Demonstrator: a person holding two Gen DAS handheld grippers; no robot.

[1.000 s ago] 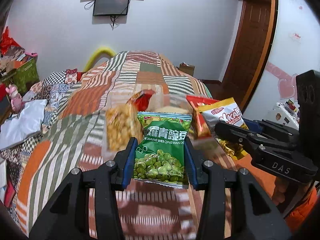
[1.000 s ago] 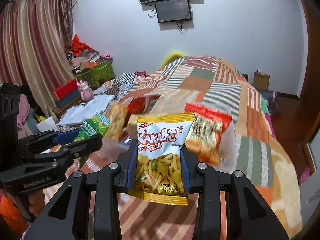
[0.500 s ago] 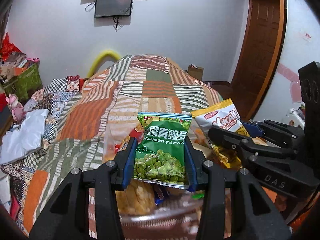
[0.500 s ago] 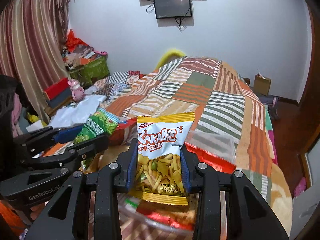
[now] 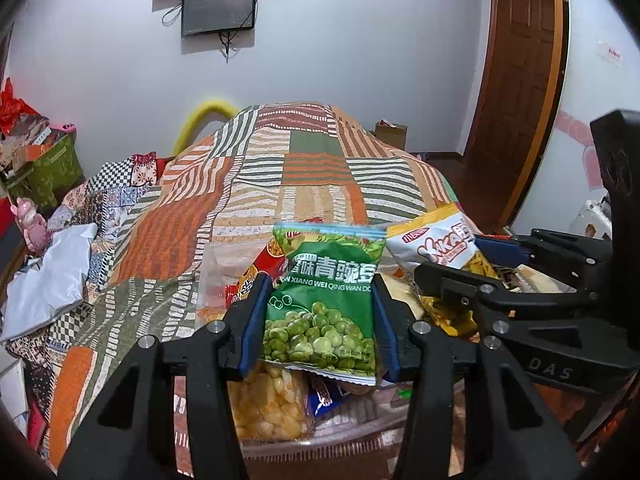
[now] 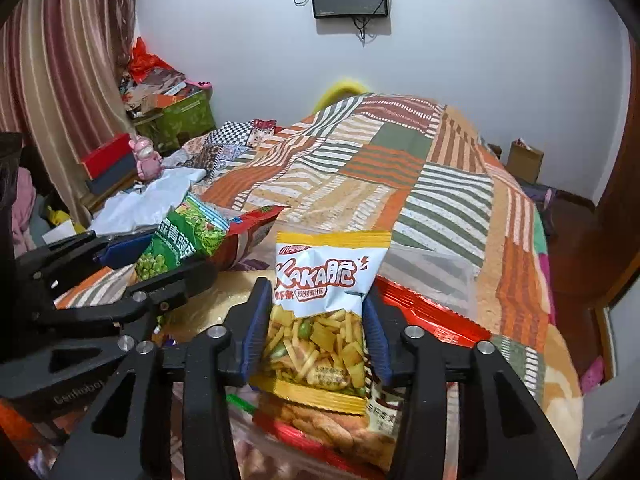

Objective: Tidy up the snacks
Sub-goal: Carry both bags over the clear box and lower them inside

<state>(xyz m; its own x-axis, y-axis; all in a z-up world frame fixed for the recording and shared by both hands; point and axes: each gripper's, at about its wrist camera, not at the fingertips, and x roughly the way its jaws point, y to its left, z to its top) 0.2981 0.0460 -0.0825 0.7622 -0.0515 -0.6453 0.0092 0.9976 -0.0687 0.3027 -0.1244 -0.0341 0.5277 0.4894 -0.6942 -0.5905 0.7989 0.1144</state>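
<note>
My left gripper (image 5: 320, 316) clamps green pea packet (image 5: 324, 300), upright, long axis vertical, directly above clear snack container (image 5: 320, 440). My right gripper (image 6: 316, 336) pinches yellow-white Kaka packet (image 6: 324, 312), upright too, over same container, just right of pea packet. Both equally near; container lies straight below, so I judge next move is downward.

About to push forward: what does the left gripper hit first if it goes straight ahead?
Probably the red packet just beyond the pea bag held by the left gripper, then the quilt; depth is unclear.
</note>
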